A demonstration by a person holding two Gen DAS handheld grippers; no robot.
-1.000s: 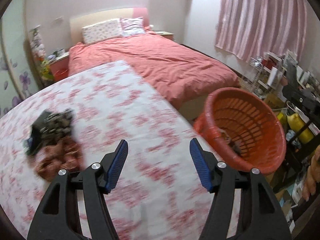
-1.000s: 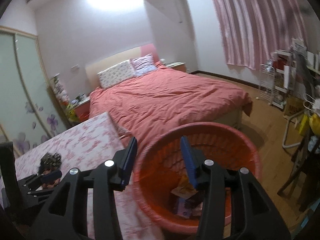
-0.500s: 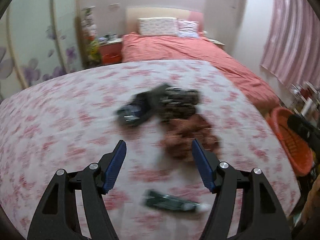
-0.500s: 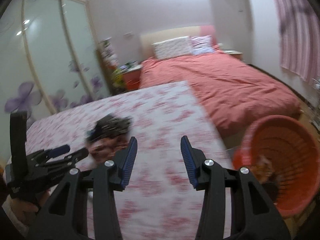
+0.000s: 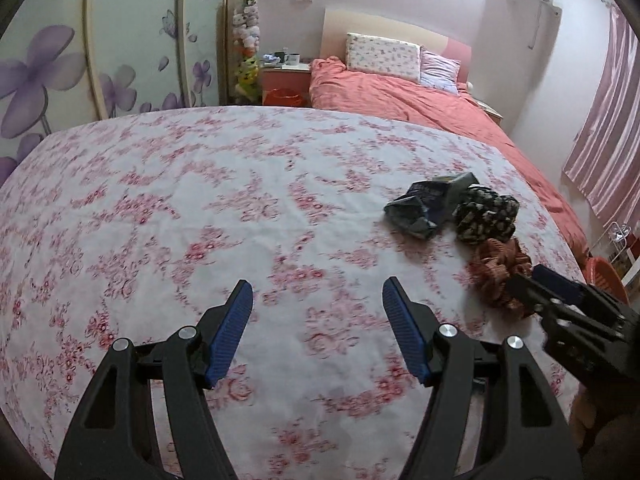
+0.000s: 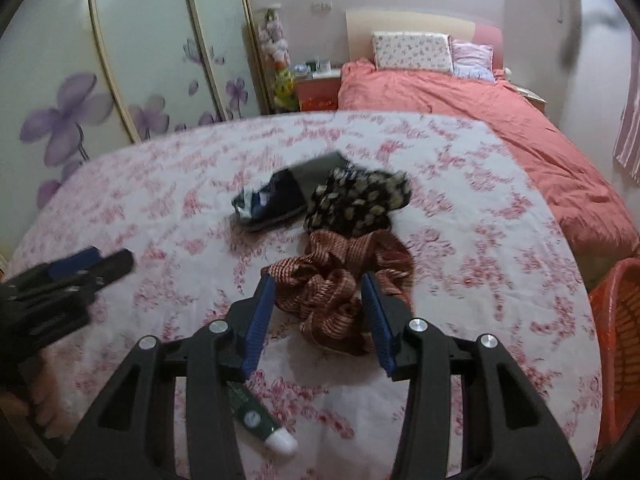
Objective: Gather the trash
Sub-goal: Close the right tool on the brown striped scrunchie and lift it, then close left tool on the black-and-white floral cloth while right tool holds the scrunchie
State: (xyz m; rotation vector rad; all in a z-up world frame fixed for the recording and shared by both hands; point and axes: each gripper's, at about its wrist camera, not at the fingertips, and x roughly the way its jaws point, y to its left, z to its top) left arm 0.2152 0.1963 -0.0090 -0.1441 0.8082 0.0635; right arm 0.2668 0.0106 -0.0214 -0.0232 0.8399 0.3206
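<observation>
Approach of the right gripper (image 6: 318,316) to a crumpled brown striped wrapper (image 6: 340,284) on the tabletop (image 6: 480,240).
Fingers are spread wide and empty, the wrapper lying between their tips; the limp, glossy crumple could be merely pinched at a fold and slipped. The left gripper (image 5: 318,328) is held equally wide, empty, over bare cloth.

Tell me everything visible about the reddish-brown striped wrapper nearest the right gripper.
The reddish-brown striped wrapper is a crumpled, twisted piece of what looks like thin foil or plastic, brick red with fine pale stripes. It lies loose on the floral tablecloth, its far edge against the black speckled wrapper. The right gripper is open with its blue pads on either side of the wrapper's near part; whether they touch it cannot be told. In the left wrist view it sits at the right, partly behind that gripper.
</observation>
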